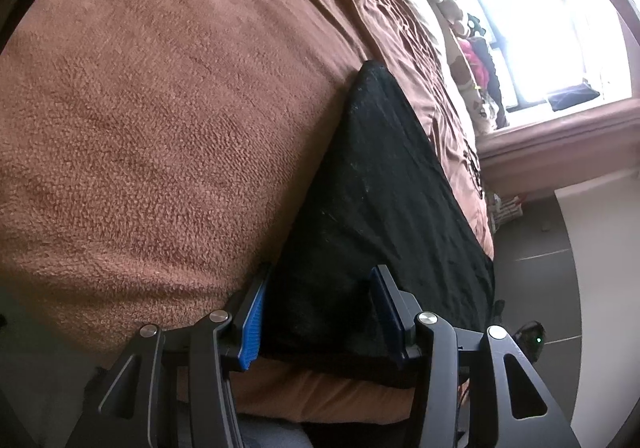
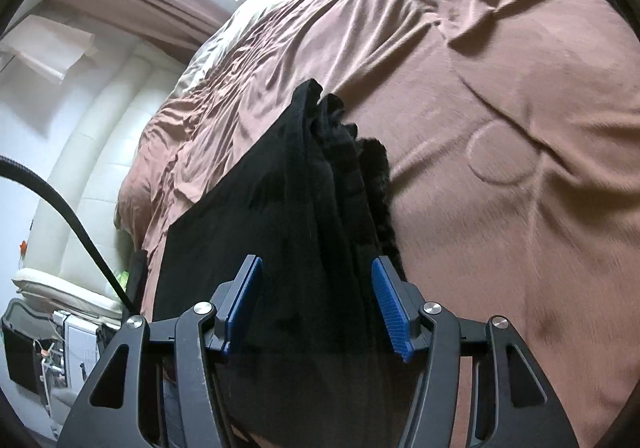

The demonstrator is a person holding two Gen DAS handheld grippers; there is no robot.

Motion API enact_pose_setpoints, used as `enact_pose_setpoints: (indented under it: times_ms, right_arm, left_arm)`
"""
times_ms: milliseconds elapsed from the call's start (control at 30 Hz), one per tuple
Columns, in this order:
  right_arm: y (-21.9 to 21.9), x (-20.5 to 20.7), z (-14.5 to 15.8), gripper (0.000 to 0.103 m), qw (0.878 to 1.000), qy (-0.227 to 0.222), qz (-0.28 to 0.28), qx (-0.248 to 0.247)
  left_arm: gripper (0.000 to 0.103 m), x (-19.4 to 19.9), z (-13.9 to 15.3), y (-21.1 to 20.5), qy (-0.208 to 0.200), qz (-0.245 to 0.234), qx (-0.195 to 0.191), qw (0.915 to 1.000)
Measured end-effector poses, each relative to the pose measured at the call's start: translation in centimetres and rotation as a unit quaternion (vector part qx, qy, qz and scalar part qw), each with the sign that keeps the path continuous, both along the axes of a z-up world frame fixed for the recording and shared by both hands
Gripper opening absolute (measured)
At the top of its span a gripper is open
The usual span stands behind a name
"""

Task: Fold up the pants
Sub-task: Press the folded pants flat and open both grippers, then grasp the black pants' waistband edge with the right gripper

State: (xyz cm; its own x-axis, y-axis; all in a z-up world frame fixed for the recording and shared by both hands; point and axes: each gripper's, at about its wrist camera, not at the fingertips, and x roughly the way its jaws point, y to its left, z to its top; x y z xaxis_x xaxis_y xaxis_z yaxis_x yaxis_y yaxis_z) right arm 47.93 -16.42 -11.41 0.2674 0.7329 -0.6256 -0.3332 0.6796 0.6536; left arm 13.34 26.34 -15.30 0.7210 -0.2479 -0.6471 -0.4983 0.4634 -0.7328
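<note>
Black pants [image 1: 384, 184] lie on a brown blanket-covered bed [image 1: 168, 96]. In the left wrist view my left gripper [image 1: 320, 308] is open, its blue pads on either side of the near edge of the pants. In the right wrist view the pants [image 2: 304, 200] lie lengthwise with bunched folds at the far end. My right gripper [image 2: 316, 308] is open too, its blue pads straddling the near end of the fabric. Whether either gripper's pads touch the cloth I cannot tell.
The wrinkled brown bedcover [image 2: 500, 128] spreads far and right. A bright window [image 1: 540, 28] with stuffed toys [image 1: 472, 48] lies past the bed. A cream padded headboard [image 2: 104, 152] and a black cable [image 2: 72, 208] are at the left. Tiled floor [image 1: 528, 248] lies beside the bed.
</note>
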Motion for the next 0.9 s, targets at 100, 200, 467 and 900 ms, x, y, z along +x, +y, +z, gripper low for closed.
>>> enact_pose_setpoints:
  times_ms: [100,200,467,900]
  right_arm:
    - [0.9,2.2,-0.2,0.055,1.000,0.008,0.009,0.001]
    - [1.6,4.5,-0.5,0.055,1.000,0.016,0.013,0.000]
    - [4.0,7.1,-0.6,0.037,0.998,-0.004,0.058,-0.023]
    - [5.8,3.2,4.6,0.014,0.979,-0.149,0.094,-0.098]
  left_arm:
    - [0.050,-0.2,0.0,0.0,-0.001,0.001,0.001,1.0000]
    - [0.050,0.1,0.1,-0.2,0.004,-0.001,0.008,1.0000]
    - [0.053,0.4,0.1,-0.4,0.005,0.001,0.014,0.9999]
    - [0.053,0.7,0.4,-0.8,0.015,0.004,0.033,0.9993]
